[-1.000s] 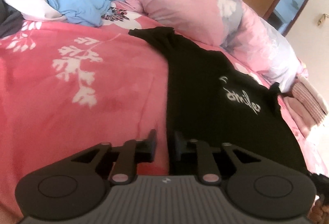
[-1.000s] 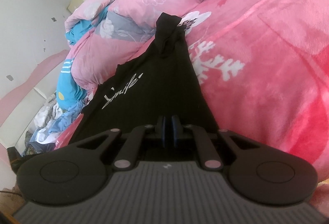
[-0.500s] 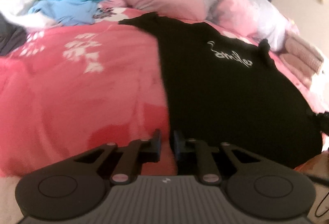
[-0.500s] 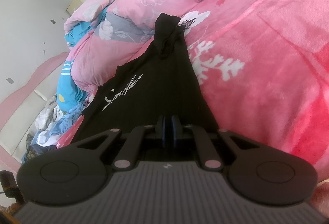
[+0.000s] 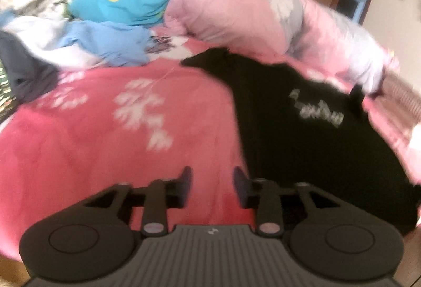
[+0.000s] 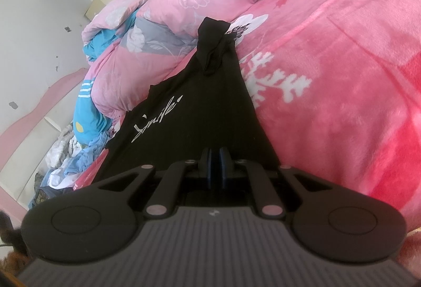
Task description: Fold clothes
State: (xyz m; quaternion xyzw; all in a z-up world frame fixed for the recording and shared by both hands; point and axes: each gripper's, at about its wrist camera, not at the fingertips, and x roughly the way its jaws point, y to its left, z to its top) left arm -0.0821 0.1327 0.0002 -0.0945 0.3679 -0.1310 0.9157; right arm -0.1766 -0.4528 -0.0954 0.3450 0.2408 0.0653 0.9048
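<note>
Left wrist view: my left gripper is opening, jaws now well spread with only pink blanket showing between them — a second ago they were nearly together at the hem of the black T-shirt. The hem has been let go and I have lifted off it; the garment's near edge now lies just beside my right-hand finger, not between the pads. My judgement: the spreading-out step on this side is finished, and the hand is free to take a fresh hold for the first fold.

In the right wrist view, my right gripper has not shifted — jaws pressed together, pinching the shirt's near edge, which runs taut away from the pads.

The shirt itself lies flat on the blanket, print side up, a white script word on the chest. It narrows toward the far end, where one sleeve is bunched and twisted against the rolled quilt. That sleeve needs straightening, I judge, before any fold. Beyond, a loose heap of other clothes sits well apart.
</note>
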